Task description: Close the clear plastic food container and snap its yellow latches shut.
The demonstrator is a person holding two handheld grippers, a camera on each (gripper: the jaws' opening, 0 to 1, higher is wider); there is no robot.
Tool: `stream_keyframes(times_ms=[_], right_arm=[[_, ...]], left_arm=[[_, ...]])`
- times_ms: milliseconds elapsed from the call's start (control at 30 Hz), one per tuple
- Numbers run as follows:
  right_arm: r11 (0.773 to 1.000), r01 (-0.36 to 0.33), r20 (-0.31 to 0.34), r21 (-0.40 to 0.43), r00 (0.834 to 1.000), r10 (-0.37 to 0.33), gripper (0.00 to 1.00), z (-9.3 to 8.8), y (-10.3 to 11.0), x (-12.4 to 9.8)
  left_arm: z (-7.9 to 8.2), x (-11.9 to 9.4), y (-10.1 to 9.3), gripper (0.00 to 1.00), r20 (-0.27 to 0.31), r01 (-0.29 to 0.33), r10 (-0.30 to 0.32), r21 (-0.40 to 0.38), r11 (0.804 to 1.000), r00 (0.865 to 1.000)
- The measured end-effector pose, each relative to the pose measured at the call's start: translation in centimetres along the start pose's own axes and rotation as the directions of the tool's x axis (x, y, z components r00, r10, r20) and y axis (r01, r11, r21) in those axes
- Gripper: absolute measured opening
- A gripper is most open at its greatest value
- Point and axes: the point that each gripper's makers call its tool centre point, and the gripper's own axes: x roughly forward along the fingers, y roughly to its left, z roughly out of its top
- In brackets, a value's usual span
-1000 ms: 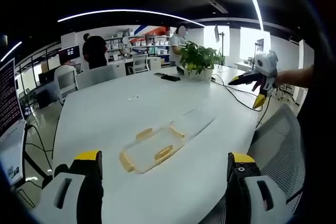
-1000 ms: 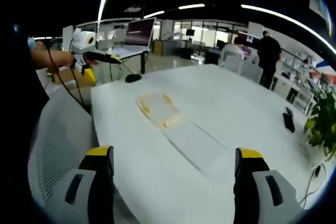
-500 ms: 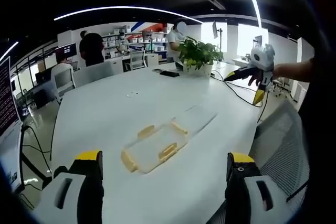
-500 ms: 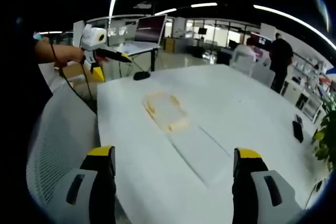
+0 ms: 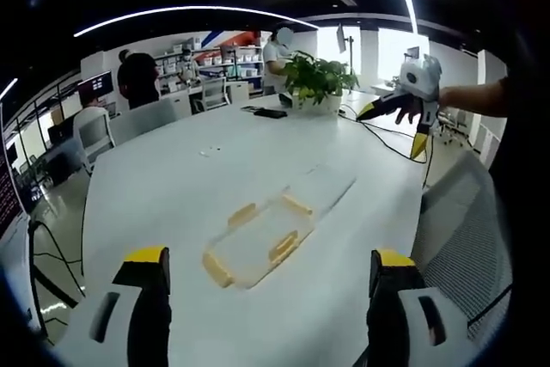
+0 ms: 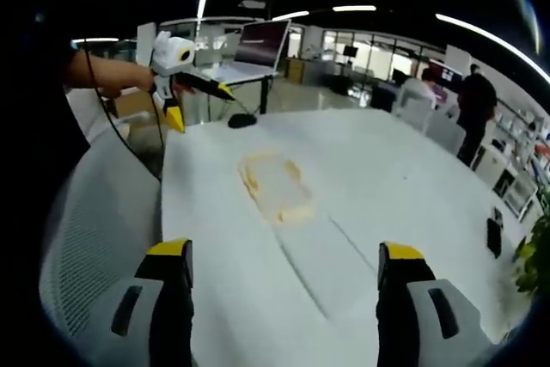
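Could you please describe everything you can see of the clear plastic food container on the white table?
The clear plastic food container is a shallow rectangular box with yellow latches along its sides. It lies open on the white table, its flat transparent lid spread out beside it on the tabletop. It looks empty. Neither tool touches it; both are held back from it.

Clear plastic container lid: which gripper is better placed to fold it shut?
Slight edge to right, hedged. The clear plastic food container with yellow latches lies open on the white table; its flat lid lies toward the right gripper. The left gripper faces the tray end. Both grippers are open, apart from it.
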Motion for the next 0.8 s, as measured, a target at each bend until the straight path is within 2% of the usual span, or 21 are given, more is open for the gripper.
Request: stream_keyframes(times_ms=[367, 800], right_arm=[[0.995, -0.077, -0.054, -0.067, 0.996, 0.073, 0.83, 0.5, 0.1, 2.1], [0.984, -0.136, -0.097, -0.117, 0.987, 0.125, 0.75, 1.5, -0.3, 4.0]], left_arm=[[-0.6, 0.9, 1.3, 0.89, -0.051, 0.048, -0.045, 0.053, 0.997, 0.998], [-1.6, 2.5, 2.4, 0.8, -0.128, 0.13, -0.116, 0.107, 0.986, 0.985]])
